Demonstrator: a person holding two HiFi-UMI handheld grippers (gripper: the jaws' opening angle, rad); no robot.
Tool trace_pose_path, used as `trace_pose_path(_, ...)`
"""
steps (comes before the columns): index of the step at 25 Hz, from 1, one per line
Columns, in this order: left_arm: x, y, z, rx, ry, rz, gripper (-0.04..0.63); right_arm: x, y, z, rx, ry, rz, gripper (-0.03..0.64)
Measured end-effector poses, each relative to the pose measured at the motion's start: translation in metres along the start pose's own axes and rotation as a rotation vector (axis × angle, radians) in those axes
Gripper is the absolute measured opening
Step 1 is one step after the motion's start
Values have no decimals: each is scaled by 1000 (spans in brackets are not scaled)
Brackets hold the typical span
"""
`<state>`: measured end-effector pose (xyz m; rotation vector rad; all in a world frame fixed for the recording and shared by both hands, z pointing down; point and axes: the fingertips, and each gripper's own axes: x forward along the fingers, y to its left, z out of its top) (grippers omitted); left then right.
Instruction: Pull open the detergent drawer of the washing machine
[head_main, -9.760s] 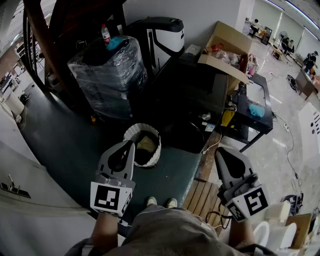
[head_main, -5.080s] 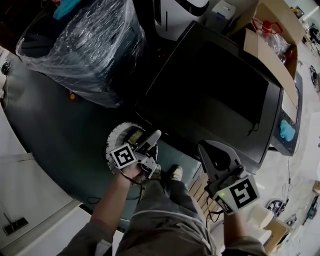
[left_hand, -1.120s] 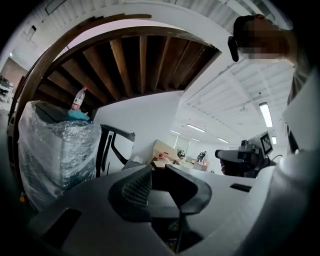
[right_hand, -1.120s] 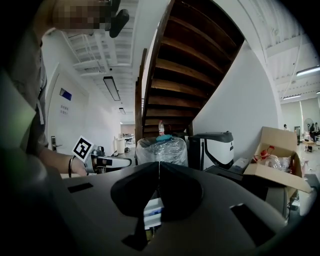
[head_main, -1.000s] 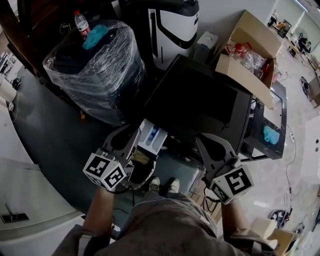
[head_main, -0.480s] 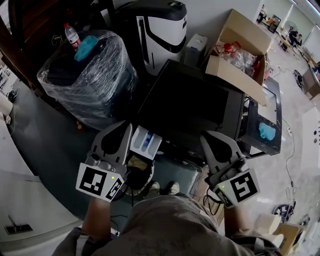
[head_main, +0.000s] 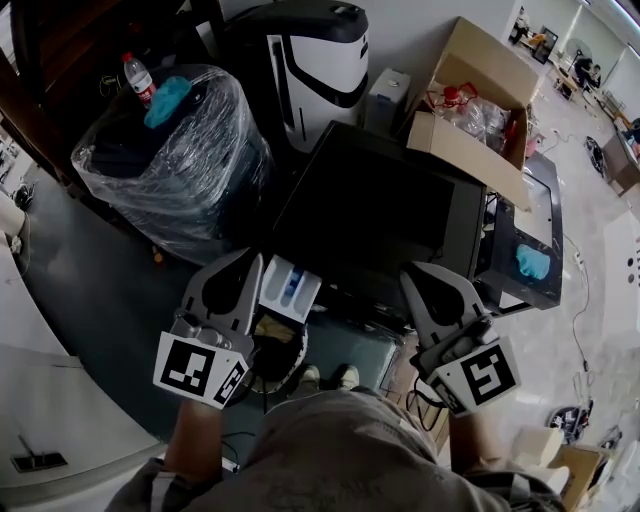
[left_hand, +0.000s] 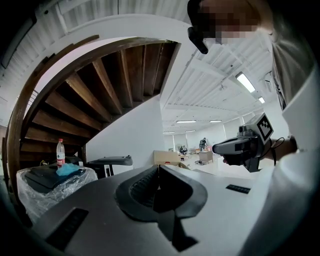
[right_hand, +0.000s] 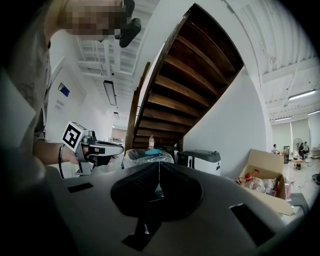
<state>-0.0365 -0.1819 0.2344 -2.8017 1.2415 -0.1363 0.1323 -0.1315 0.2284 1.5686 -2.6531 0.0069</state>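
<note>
Seen from above in the head view, the black, flat-topped washing machine (head_main: 395, 205) is serving as the landmark. The white detergent drawer with blue inner compartments (head_main: 291, 283) is standing open, projecting from the machine's front face at its left end. The left gripper, a grey two-jaw tool with a marker cube (head_main: 252, 264), is hovering in front of the machine's left corner, just beside the open drawer; whether it is touching the drawer cannot be told. Its jaws are pressing together with nothing between them, as the left gripper view is showing. The right gripper, a matching grey tool (head_main: 412, 275), is hovering in front of the machine's right part, its jaws likewise meeting in a single line and holding nothing. A round white basket (head_main: 292, 352) is sitting on the dark floor in front of the machine, below the drawer. To the machine's left, a dark bundle wrapped in clear plastic film (head_main: 175, 165) is carrying a clear bottle with a red cap (head_main: 135, 75) and a teal cloth (head_main: 166, 99). Behind the machine a white-and-black appliance (head_main: 312, 60) is standing, and an open brown cardboard box (head_main: 470, 110) is lying at the machine's far right corner. A dark wooden staircase (left_hand: 100, 90) is rising behind the machine.
</note>
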Motion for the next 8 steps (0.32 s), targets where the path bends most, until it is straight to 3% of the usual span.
trace_pose_path(8, -4, -1, 3, -2, -14, 2, 18, 1, 2, -2, -3, 0, 6, 32)
